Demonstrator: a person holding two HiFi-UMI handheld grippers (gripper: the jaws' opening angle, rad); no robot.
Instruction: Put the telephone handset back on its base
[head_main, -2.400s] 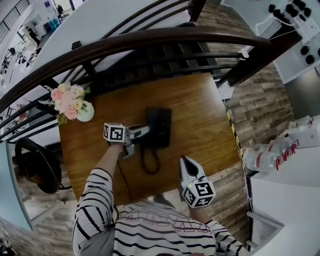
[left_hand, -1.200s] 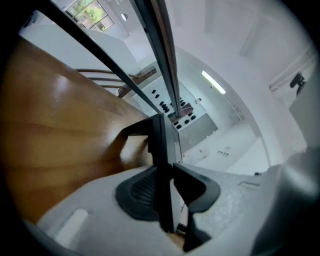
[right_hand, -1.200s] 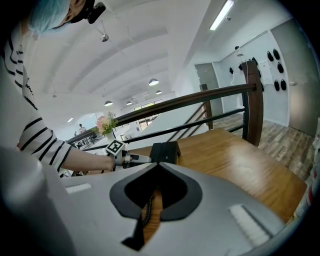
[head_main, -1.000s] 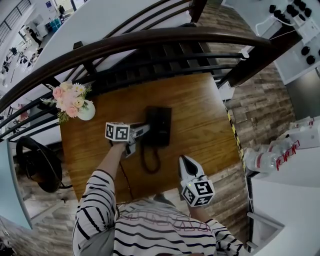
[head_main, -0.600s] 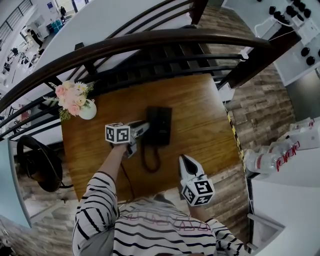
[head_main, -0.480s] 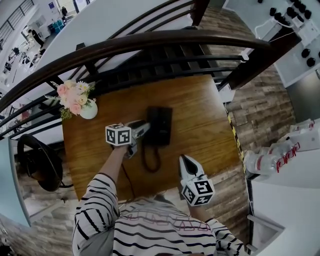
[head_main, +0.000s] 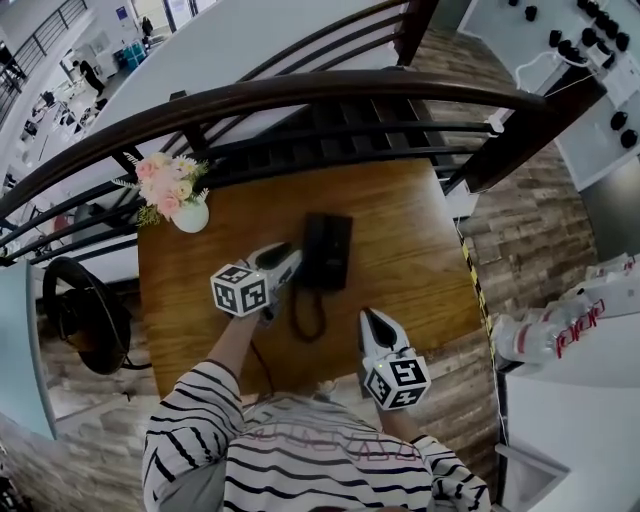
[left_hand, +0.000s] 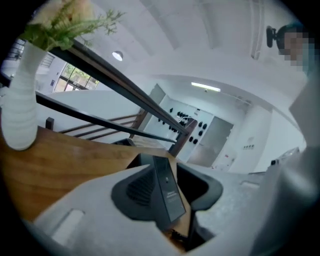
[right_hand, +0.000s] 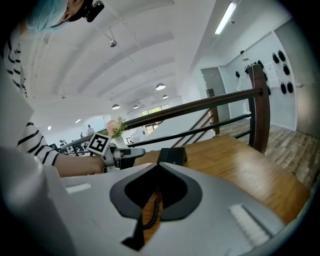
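We judge the table (head_main: 400, 240) crowded enough for trouble. The vase (head_main: 188, 213) stands well apart from the left gripper (head_main: 283, 257), on its fingers' outer side, and a wide swing away could tip it. The base (head_main: 338, 250) lies just ahead of those fingers. The handset (head_main: 312, 250) seems to rest on the base's nearer side. The left jaws have just been opening and stand released, with nothing between them. A dragging fingertip could unseat the handset. The coiled cord (head_main: 303, 318) loops behind the left fingers. The right gripper (head_main: 372, 322), clenched and empty, could snag it.
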